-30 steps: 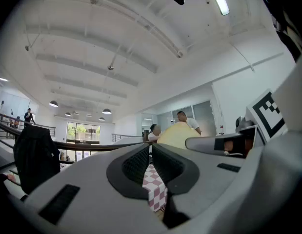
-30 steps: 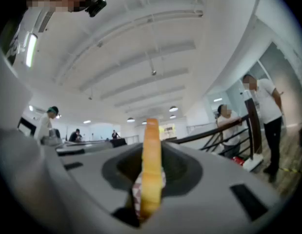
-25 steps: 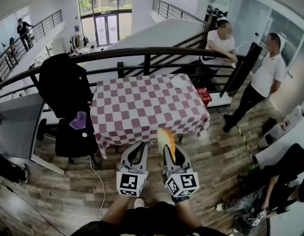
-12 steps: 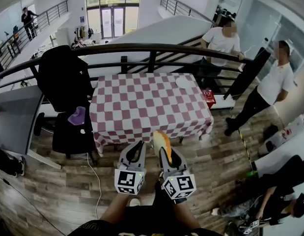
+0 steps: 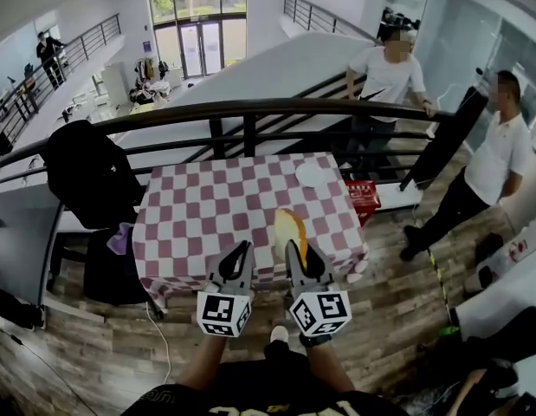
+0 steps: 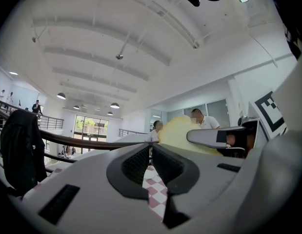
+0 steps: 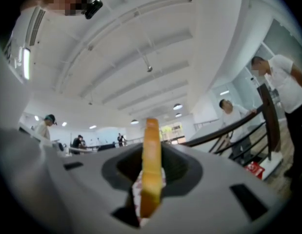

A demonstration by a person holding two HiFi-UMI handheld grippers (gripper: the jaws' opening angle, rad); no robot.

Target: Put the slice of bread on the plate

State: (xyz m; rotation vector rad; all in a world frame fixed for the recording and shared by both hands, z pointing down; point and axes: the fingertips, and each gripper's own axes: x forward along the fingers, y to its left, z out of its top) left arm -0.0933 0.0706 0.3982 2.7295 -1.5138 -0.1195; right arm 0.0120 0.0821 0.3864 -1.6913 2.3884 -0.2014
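A slice of bread [image 5: 288, 230] stands on edge between the jaws of my right gripper [image 5: 294, 251], which is shut on it, over the near edge of the red-and-white checked table [image 5: 207, 206]. Seen from the right gripper view, the bread [image 7: 151, 155] is edge-on in the right gripper [image 7: 150, 182]. A white plate [image 5: 313, 174] lies at the table's far right corner, well beyond the bread. My left gripper [image 5: 242, 254] is beside the right one, shut and holding nothing. In the left gripper view its jaws [image 6: 151, 157] meet at the tips, and the bread [image 6: 180, 130] shows to their right.
A black railing [image 5: 250, 111] runs behind the table. A black chair with a jacket [image 5: 86, 176] and a purple cloth [image 5: 120, 237] stands at the left. A red box [image 5: 363, 193] sits by the table's right side, and two people [image 5: 501, 154] stand at the right.
Both grippers have moved forward together towards the table. The bread, before over the wooden floor, now hangs over the table's near edge.
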